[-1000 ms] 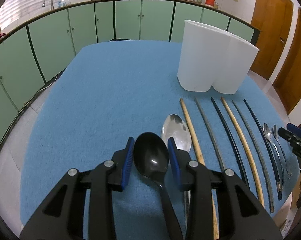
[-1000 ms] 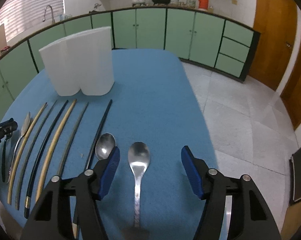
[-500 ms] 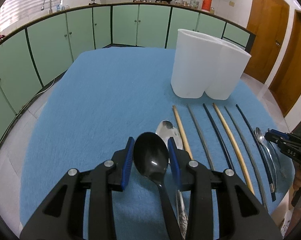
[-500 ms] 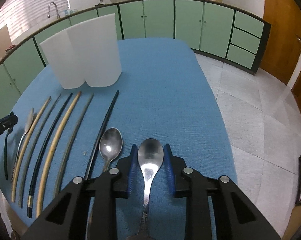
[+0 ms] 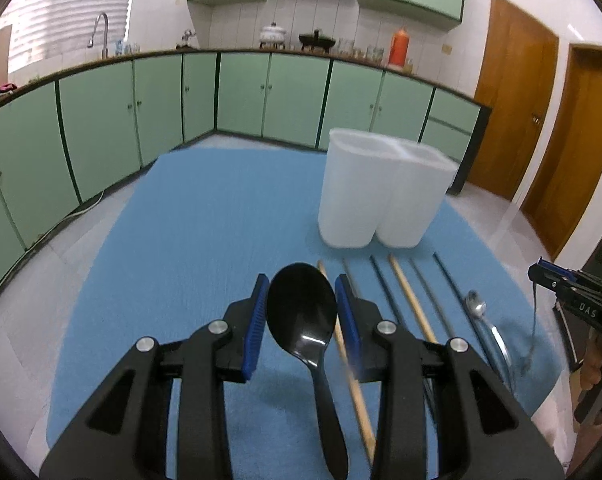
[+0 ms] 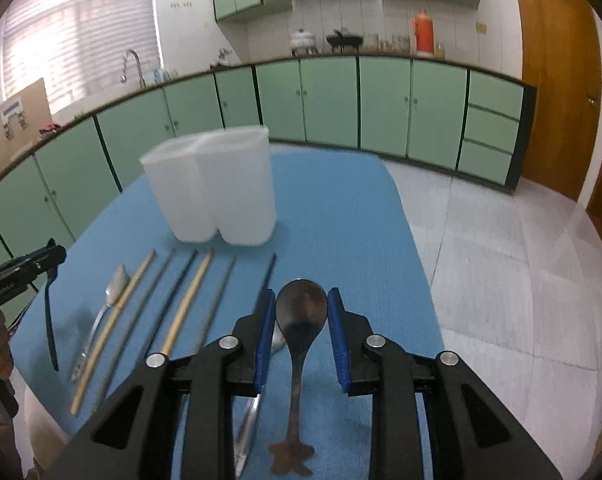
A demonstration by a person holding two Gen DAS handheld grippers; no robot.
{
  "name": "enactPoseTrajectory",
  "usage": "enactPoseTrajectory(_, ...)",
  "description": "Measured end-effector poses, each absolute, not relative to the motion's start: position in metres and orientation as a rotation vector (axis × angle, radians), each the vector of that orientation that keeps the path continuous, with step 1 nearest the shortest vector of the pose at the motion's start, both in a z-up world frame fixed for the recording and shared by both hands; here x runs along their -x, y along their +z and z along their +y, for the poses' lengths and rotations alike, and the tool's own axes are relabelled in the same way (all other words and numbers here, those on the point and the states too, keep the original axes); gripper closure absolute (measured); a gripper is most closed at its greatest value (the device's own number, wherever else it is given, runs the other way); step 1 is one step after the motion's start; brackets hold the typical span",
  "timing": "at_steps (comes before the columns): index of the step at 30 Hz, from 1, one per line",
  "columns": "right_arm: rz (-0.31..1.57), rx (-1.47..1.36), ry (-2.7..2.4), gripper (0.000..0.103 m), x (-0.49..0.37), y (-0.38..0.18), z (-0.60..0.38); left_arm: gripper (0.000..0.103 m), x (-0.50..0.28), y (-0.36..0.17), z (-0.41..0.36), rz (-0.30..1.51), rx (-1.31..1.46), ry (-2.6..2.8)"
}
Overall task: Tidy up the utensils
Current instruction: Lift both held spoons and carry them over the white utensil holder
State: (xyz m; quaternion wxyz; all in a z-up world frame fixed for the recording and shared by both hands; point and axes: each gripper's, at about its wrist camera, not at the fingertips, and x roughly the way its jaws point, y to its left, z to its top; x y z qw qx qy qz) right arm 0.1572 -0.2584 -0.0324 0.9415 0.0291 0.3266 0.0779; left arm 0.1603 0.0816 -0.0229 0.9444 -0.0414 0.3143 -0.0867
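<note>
The right gripper (image 6: 301,334), which stood spread around the shiny metal spoon (image 6: 301,320) a second ago, now pinches its bowl and has lifted it off the blue table cloth (image 6: 341,208). The left gripper (image 5: 301,320) still pinches the black plastic spoon (image 5: 303,312), also raised. Both spoons can probably go next to the white two-compartment plastic holder (image 5: 381,192), far on the cloth, behind the row of chopsticks (image 5: 411,296).

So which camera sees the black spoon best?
The left wrist view: the black spoon fills the middle, bowl and handle clear, gripped by the left tongs. The right wrist view shows it only at the far left edge, thin and edge-on, hanging.
</note>
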Motion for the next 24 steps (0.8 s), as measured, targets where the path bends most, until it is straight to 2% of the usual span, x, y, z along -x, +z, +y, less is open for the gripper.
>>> enactPoseTrajectory(12,0.503,-0.071,0.225,0.077,-0.169,0.018,-0.244,0.071,-0.165,0.012,0.073,0.443,0.092,-0.187)
enactPoseTrajectory(24,0.287,-0.049,0.282,0.077,-0.234,0.111,-0.219,0.071,-0.245,0.090,0.023,0.157,0.038,-0.229)
